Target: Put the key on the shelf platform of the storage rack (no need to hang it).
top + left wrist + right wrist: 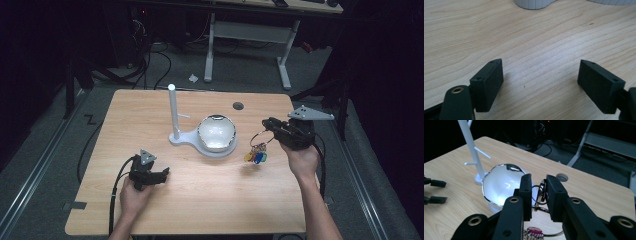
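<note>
A bunch of keys with yellow, blue and pink tags (256,154) hangs from a wire ring just above the table. My right gripper (266,123) is shut on the metal ring (541,193), with the tags (533,235) dangling below the jaws. It is held to the right of a shiny white bowl (217,132) that sits on a white base with an upright post (173,112) and small side pegs. My left gripper (165,172) rests low at the front left of the table, open, with bare wood between its fingers (487,83).
The wooden table (200,205) has a round cable hole (238,106) near its far edge. Beyond it stand a white desk frame (250,32) and floor cables. From the right gripper view, the bowl (501,183) and post (471,145) lie ahead.
</note>
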### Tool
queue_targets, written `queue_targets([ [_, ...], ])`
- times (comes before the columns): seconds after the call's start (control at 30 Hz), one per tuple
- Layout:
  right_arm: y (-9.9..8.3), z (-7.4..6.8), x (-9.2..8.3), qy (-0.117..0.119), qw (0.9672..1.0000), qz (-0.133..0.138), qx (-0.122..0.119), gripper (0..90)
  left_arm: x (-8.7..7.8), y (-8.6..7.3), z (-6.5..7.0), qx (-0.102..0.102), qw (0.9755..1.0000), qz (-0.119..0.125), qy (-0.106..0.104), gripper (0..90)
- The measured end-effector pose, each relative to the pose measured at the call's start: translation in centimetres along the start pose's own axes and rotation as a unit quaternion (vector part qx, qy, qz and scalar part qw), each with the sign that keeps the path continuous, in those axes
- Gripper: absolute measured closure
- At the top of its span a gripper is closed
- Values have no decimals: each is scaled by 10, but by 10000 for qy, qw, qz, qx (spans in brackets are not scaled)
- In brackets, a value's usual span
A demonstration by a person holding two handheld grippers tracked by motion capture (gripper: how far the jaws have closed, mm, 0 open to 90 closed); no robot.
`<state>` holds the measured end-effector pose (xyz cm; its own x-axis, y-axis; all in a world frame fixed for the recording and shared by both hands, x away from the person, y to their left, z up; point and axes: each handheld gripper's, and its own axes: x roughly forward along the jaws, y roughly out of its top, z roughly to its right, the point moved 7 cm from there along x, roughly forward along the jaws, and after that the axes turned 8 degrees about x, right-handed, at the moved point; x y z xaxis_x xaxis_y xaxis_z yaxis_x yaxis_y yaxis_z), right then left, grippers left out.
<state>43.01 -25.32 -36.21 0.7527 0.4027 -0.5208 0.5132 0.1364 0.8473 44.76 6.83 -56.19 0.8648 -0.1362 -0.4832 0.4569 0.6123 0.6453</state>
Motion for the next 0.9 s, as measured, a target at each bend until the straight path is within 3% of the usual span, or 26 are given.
queue_targets([
  [0.23,16,-9,-2,175,9998,51,-22,774,0,0,0,3,10000,-4,-2,210],
  [0.27,19,-11,-2,206,9998,77,-35,821,0,0,0,10,10000,-4,-7,210],
  [0.33,27,-15,-1,292,9995,103,-55,825,0,0,0,8,10000,-5,-6,210],
  [0.47,33,-23,3,307,9992,1,-257,830,0,0,0,4,10000,-8,-6,210],
  [0.9,66,-42,9,484,9979,133,-414,831,0,0,0,5,10000,-7,-7,210],
])
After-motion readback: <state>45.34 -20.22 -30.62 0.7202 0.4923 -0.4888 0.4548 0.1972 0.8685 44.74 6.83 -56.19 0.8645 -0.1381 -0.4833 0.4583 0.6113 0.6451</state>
